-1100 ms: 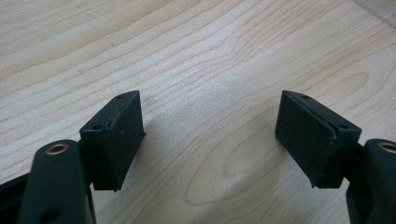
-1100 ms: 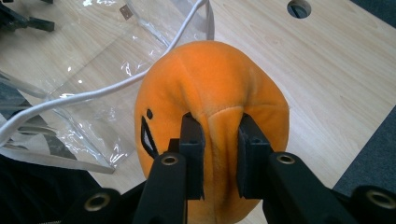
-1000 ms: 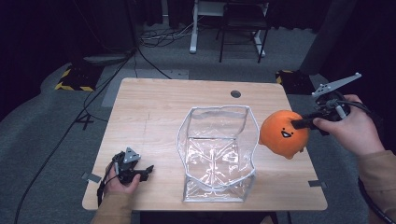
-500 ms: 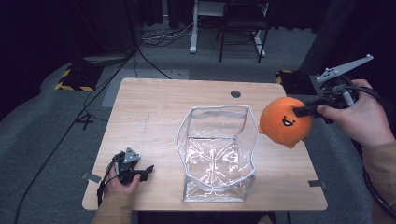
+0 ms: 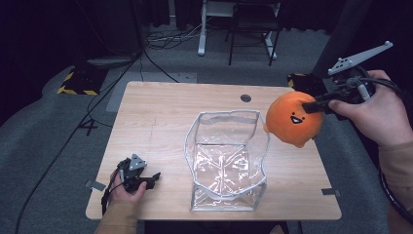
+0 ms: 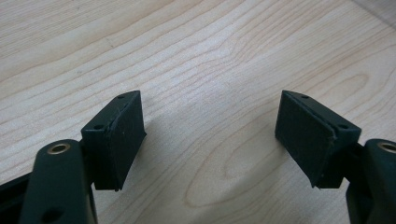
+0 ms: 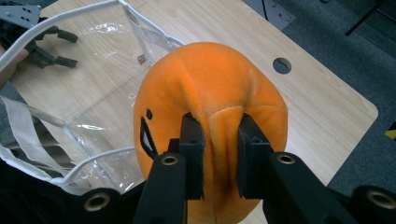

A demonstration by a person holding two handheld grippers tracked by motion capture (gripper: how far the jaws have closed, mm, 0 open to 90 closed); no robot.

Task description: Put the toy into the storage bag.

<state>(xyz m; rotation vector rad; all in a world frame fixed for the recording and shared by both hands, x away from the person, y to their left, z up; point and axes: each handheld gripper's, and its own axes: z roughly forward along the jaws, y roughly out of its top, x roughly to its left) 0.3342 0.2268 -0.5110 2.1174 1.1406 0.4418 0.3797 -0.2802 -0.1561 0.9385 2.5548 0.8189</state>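
1. The clear bag (image 5: 226, 161) stands open below and left of our right gripper (image 7: 215, 156); we judge it floppy.
2. The orange plush (image 7: 210, 121), clenched by a pinched fold, hangs beside the bag's rim; soft, light.
3. Our left gripper (image 6: 208, 135) rests released on the table (image 6: 210, 56).

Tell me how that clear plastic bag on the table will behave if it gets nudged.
The clear bag probably slides or tips easily: it looks thin, empty and light. Its walls are creased and bowed, so they would likely buckle rather than resist. The white-trimmed rim sags unevenly, so the orange plush may fold it inward.
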